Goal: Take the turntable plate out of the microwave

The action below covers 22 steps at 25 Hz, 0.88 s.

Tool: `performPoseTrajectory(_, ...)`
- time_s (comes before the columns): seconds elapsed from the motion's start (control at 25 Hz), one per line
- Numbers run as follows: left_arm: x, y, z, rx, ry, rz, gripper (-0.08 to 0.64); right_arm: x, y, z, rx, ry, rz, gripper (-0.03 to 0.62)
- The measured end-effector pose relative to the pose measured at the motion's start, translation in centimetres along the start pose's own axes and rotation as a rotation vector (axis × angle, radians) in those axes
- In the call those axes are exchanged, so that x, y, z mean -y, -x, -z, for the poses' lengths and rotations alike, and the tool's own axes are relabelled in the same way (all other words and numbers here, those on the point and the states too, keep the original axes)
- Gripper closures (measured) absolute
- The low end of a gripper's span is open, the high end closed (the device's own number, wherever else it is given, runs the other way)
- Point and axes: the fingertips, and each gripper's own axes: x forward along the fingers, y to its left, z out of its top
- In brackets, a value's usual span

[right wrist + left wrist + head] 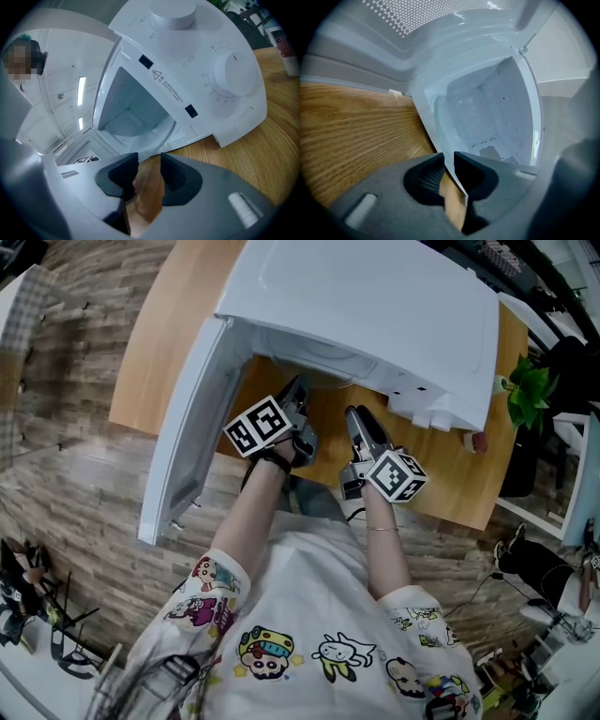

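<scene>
Gripping is the step in hand: I have the left gripper (449, 158) clamped on what I take to be the thin rim of the turntable plate (157, 133), at the mouth of the microwave (375, 315). The right gripper (150, 161) waits just outside, jaws apart and empty. Next, I judge, draw the plate out level.

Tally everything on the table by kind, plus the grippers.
Microwave: 1
Turntable plate: 1
Potted plant: 1
Small pink-and-white container: 1
Grippers: 2, left gripper and right gripper
Total: 6
</scene>
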Motion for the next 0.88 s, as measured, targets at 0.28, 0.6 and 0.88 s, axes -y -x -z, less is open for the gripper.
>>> performPoseTrajectory(0.28, -0.1, 1.0, 0.8, -0.012, 0.009, 0.0, 0.502, -0.2, -1.0, 0.1, -0.016, -0.014, -0.017, 0.44)
performPoseTrajectory(0.6, -0.1, 1.8, 1.7, -0.025, 0.024, 0.008, 0.503, -0.1, -2.1, 0.3, -0.022, -0.088, -0.043, 0.423)
performPoseTrajectory(0.88, -0.1, 2.5, 2.1, -0.04, 0.024, 0.01, 0.504, 0.6, -3.0, 0.5, 0.004, -0.197, -0.055, 0.402)
